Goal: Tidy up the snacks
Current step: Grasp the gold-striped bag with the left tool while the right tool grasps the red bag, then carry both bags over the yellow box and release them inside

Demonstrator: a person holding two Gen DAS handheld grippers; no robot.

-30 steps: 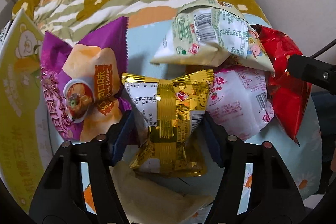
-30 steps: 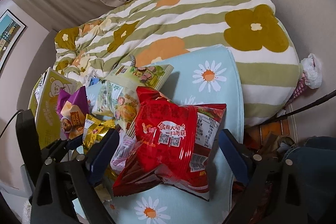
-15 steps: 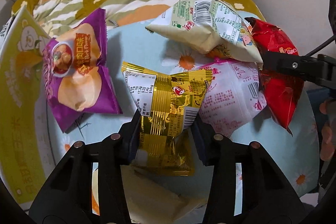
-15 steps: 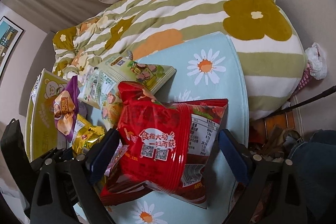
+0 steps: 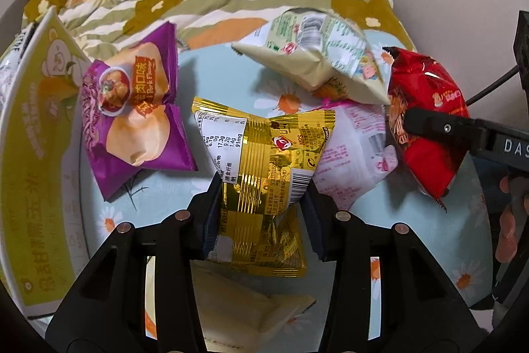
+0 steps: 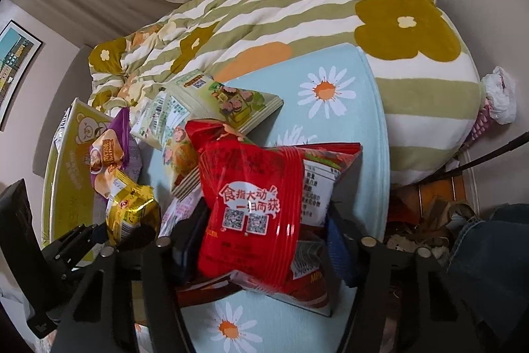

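Between the left gripper's point(image 5: 261, 207) fingers sits the clamped gold packet point(image 5: 264, 174); the right gripper point(image 6: 264, 230) grips the red packet point(image 6: 261, 207).

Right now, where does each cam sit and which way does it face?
Left wrist: on the left hand-held gripper, looking forward and down at the gold snack bag its fingers squeeze; the person's fingers show at right.
Right wrist: on the right hand-held gripper, facing the red snack bag it clamps; a denim-clad leg shows.
Shared: both bags, purple snack bag, daisy mat.
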